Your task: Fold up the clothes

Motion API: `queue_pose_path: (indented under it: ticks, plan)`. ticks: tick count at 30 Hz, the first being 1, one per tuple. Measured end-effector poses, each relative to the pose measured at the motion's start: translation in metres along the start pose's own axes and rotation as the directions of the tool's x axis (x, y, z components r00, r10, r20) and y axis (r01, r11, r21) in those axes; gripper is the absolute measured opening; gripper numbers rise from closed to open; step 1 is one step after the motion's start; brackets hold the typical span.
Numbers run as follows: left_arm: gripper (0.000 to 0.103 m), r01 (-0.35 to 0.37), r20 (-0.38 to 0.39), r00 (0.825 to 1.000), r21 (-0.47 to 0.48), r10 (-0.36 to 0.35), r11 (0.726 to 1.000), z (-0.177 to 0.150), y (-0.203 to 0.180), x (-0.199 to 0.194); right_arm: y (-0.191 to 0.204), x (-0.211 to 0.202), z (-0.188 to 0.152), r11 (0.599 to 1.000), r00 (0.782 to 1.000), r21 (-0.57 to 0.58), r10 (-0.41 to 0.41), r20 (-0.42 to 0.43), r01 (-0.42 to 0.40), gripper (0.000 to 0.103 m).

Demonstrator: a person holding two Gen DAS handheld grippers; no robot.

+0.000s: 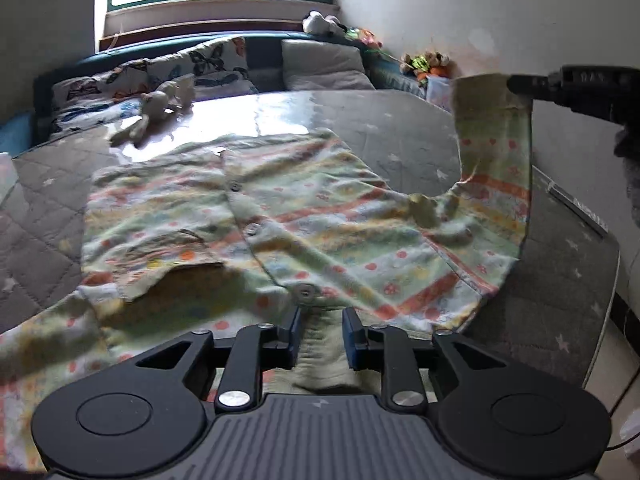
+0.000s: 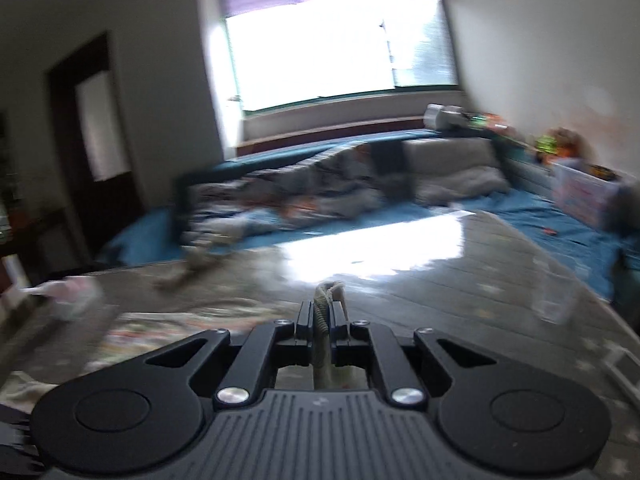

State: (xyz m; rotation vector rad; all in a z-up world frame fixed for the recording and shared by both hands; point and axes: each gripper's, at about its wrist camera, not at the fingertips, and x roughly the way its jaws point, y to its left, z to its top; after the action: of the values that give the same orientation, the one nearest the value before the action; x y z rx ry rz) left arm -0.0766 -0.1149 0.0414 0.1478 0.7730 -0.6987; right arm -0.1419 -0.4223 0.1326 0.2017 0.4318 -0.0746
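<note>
Patterned shirt [image 1: 280,216] spread on grey mattress [image 1: 400,128], left gripper [image 1: 322,326] at 6 o'clock, fingers parted over the collar, right gripper [image 2: 319,316] clamped on sleeve [image 1: 494,136], lifted at 2 o'clock

Patterned shirt [image 1: 280,220] spread on grey mat [image 1: 400,128] — right gripper [image 1: 516,82] lifts its sleeve [image 1: 496,152].
</note>
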Motion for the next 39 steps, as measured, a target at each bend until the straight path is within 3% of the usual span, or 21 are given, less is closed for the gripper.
queue_pose_path:
  ticks: [7,15,17,22,28,35,39]
  plan:
    - [0.034,-0.062,0.055,0.996,-0.074,0.066,0.995,-0.004,0.03,-0.023,0.086,0.027,0.005,0.974,0.978,-0.092,0.206,-0.044,-0.209,0.007]
    - [0.034,-0.134,0.041,0.989,-0.141,0.141,0.981,-0.02,0.058,-0.033,0.162,0.061,-0.031,0.904,0.917,-0.194,0.343,-0.205,-0.382,0.008]
    - [0.035,-0.147,0.037,0.987,-0.146,0.154,0.978,-0.022,0.063,-0.034,0.173,0.065,-0.038,0.884,0.899,-0.214,0.363,-0.246,-0.416,0.018]
    - [0.035,-0.173,0.051,0.982,-0.13,0.18,0.976,-0.017,0.066,-0.035,0.175,0.053,-0.047,0.872,0.91,-0.283,0.338,-0.24,-0.399,0.018]
    - [0.033,-0.175,0.082,0.979,-0.116,0.185,0.978,-0.007,0.064,-0.034,0.131,0.054,-0.06,0.909,0.931,-0.292,0.21,-0.299,-0.299,0.018]
    - [0.033,-0.103,0.076,0.991,-0.093,0.11,0.99,0.005,0.047,-0.014,0.083,0.062,-0.1,0.945,0.914,-0.268,0.069,-0.399,-0.188,0.018]
    - [0.033,-0.089,0.047,0.995,-0.076,0.092,0.993,0.006,0.038,0.002,0.071,0.06,-0.106,0.947,0.911,-0.261,0.069,-0.407,-0.189,0.018]
